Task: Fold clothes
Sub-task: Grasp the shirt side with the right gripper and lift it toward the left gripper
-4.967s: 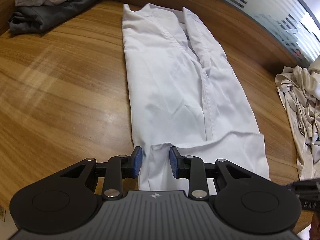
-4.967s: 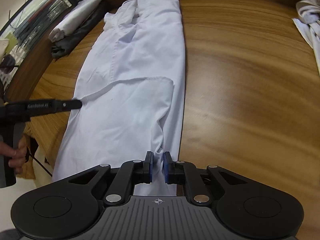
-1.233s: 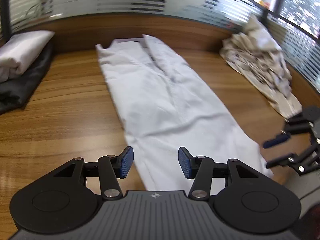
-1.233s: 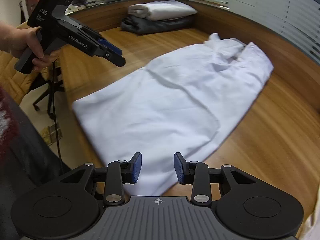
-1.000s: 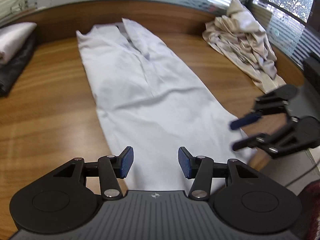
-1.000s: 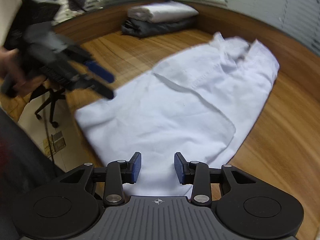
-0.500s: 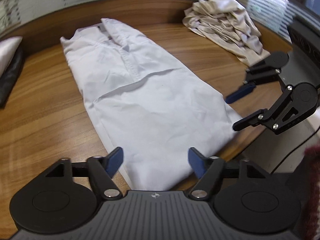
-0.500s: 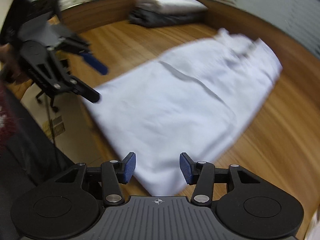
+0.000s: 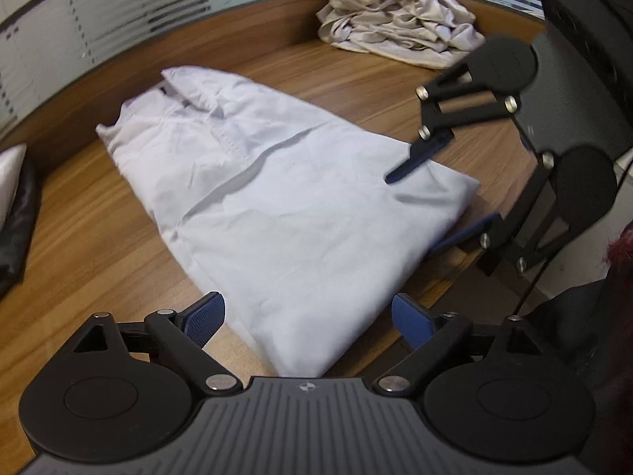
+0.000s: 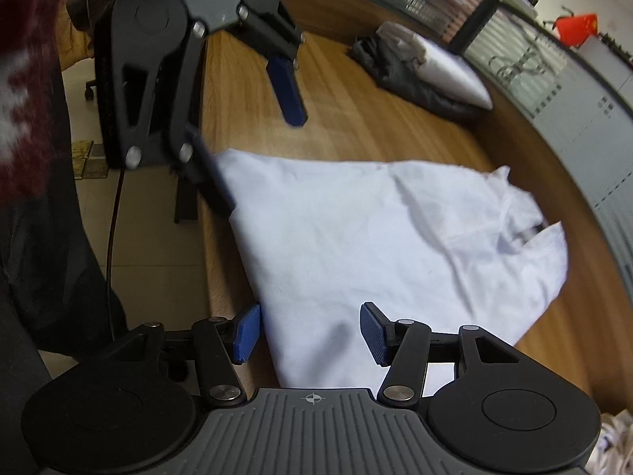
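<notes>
A white garment [image 9: 300, 213], folded lengthwise, lies flat on the wooden table [image 9: 99, 245] with its collar at the far end. In the left wrist view my left gripper [image 9: 308, 320] straddles the near left corner of its hem. Its jaws are opening wide, and the blue pads stand clear of the cloth. My right gripper [image 9: 441, 198] straddles the other hem corner at the table's edge, one finger above the cloth and one below. In the right wrist view the garment [image 10: 376, 245] reaches between the right gripper's [image 10: 310, 332] opening jaws, unpinched. The left gripper [image 10: 253, 138] hangs at the upper left.
A crumpled beige pile of clothes [image 9: 395, 12] sits at the table's far right. A folded white and dark stack [image 10: 427, 67] lies at the far left, by a striped glass partition. A person's dark red sleeve [image 10: 23, 79] and the table's front edge are close by.
Both grippers have rolled and closed in on the near end of the garment. Their jaws have widened, and each now straddles a hem corner. The garment has not moved.
</notes>
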`<state>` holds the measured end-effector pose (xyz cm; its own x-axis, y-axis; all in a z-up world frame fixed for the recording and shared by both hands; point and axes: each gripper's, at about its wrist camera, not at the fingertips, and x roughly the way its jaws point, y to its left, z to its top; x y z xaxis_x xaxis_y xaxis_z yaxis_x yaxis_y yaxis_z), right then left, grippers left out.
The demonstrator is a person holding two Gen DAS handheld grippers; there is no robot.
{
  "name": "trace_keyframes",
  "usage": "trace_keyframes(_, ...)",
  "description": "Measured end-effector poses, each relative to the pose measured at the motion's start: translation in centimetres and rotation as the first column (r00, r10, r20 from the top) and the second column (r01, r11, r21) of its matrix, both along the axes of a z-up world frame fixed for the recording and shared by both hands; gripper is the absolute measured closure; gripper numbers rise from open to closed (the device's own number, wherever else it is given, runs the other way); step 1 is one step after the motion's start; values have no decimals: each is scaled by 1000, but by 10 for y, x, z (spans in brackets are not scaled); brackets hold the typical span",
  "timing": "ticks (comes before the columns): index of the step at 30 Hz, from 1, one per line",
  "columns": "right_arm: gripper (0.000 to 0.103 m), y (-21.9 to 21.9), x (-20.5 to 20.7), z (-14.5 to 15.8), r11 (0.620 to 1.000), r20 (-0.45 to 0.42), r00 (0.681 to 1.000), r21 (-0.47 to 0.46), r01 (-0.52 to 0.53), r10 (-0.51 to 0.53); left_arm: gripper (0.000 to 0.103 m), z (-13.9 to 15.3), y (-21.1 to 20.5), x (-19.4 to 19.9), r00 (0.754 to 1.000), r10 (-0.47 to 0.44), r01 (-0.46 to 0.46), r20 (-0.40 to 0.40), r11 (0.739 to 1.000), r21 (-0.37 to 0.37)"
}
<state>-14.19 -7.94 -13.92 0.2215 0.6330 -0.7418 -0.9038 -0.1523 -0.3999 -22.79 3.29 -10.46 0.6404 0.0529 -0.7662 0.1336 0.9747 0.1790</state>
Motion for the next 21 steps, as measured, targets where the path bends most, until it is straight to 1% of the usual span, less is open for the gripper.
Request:
trace_keyframes(3, 46, -1, 3, 15, 999, 11, 1000, 34, 10, -10, 8, -1, -3, 1, 999, -27, 27, 22, 999, 20)
trace_keyframes(5, 45, 0, 7, 26, 998, 8, 1000, 61, 26, -27, 8, 0, -5, 2, 998, -42, 39, 53, 998, 49)
trace_keyframes(6, 45, 0, 10, 31, 997, 6, 999, 70, 35, -36, 14, 1, -6, 2, 996, -49, 44, 75, 997, 65)
trace_keyframes(7, 45, 1, 13, 36, 996, 2, 999, 78, 44, -44, 23, 3, -6, 2, 994, -57, 49, 98, 996, 81)
trace_keyframes(8, 44, 1, 15, 41, 995, -3, 999, 87, 52, -52, 40, 6, -5, 3, 991, -61, 51, 116, 994, 93)
trace_keyframes(9, 43, 1, 18, 45, 994, -13, 998, 91, 61, -60, 51, 9, -2, 5, 990, -67, 56, 128, 994, 89)
trace_keyframes(10, 41, 0, 20, 48, 993, -23, 998, 95, 65, -63, 56, 13, 0, 7, 988, -74, 64, 137, 995, 78)
trace_keyframes(12, 35, -4, 25, 53, 992, -42, 997, 102, 72, -68, 73, 21, 4, 10, 983, -90, 80, 159, 995, 63)
trace_keyframes(13, 33, -6, 29, 53, 992, -47, 996, 98, 74, -70, 76, 25, 5, 12, 980, -98, 88, 172, 994, 63)
trace_keyframes(14, 29, -9, 33, 53, 993, -51, 996, 94, 76, -71, 77, 29, 5, 13, 977, -105, 95, 183, 993, 63)
trace_keyframes(17, 26, -18, 44, 50, 993, -58, 995, 84, 80, -75, 79, 40, 9, 18, 972, -113, 104, 207, 993, 52)
trace_keyframes(21, 25, -25, 60, 34, 992, -5, 995, 81, 97, -97, 80, 53, 18, 25, 968, -112, 110, 227, 994, 23)
